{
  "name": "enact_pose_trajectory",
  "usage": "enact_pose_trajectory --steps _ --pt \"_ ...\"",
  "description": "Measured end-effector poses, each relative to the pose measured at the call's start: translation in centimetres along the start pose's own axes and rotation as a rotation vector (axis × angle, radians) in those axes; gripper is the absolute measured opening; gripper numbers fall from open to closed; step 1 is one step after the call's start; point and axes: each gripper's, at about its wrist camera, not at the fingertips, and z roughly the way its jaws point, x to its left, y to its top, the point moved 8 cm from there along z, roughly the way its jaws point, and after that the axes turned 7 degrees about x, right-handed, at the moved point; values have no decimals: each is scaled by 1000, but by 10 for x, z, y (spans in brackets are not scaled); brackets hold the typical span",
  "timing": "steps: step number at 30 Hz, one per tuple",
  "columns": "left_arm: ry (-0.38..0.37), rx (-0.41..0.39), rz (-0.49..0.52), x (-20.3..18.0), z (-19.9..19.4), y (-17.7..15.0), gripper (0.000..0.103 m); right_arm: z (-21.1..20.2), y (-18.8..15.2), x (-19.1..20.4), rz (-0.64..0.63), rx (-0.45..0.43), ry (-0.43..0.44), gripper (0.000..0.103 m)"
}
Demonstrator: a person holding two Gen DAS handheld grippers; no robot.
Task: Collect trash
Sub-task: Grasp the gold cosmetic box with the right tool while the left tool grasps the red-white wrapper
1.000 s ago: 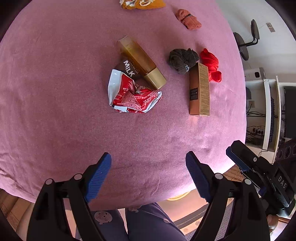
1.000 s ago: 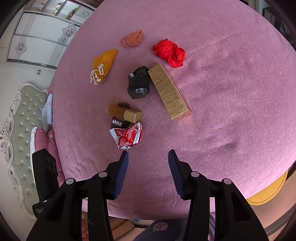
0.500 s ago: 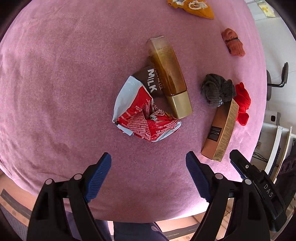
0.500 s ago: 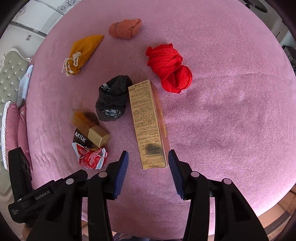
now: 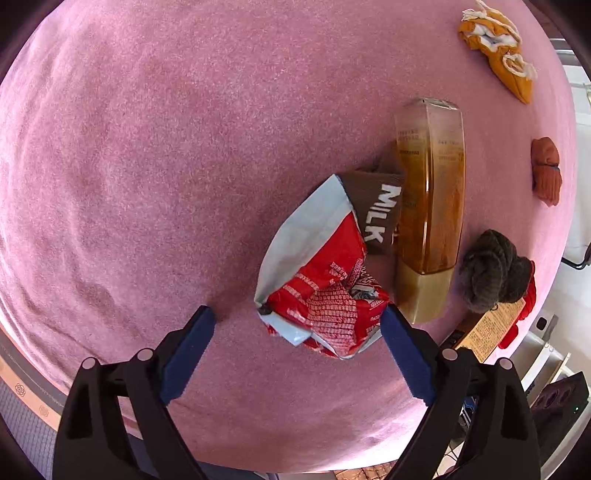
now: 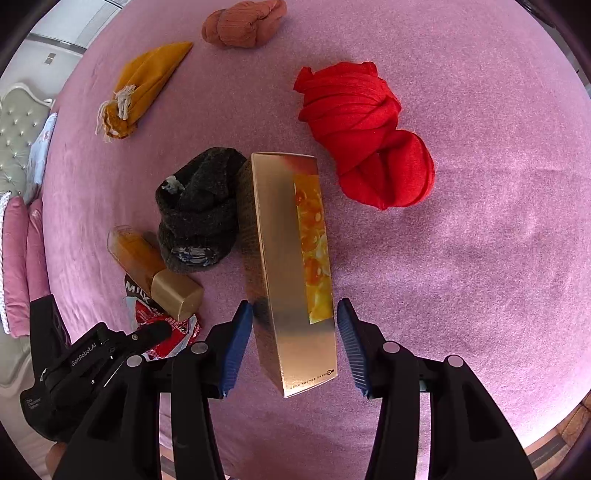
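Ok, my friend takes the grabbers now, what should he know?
Left gripper: open around the crumpled red wrapper, not squeezing yet.
Right gripper: open around the near end of the gold box, not gripping.
The amber bottle lies beside the wrapper on the pink cloth.
Nothing is picked up yet. Left to do: close both, lift, then carry the trash away.

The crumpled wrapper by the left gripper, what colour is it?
Red with white print and a pale inner side, the crumpled wrapper shows best in the left wrist view.

Red (image 6: 364, 134), grey (image 6: 199, 210), mustard (image 6: 142, 85) and rust (image 6: 243, 24) rolled socks on pink cloth (image 6: 480, 240).
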Motion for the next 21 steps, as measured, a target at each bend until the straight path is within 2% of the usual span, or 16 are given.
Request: enact_pose_trajectory --steps 3,7,9,11,13,17,21 --pt "19 0 -14 -3 6 3 96 5 3 2 4 18 0 45" --pt "30 -11 -39 -6 10 4 95 13 4 2 21 44 7 37" --pt "46 -29 -30 -9 10 3 89 15 4 3 22 42 3 37" --pt "63 -48 -5 -14 6 0 72 14 4 3 24 38 3 36" --pt "62 -68 35 -18 2 -3 60 19 2 10 33 41 16 35" --pt "63 -71 110 -22 -3 -10 47 18 -4 13 33 38 31 35" --pt "26 -49 143 -15 -8 -19 43 15 -14 16 29 27 46 35"
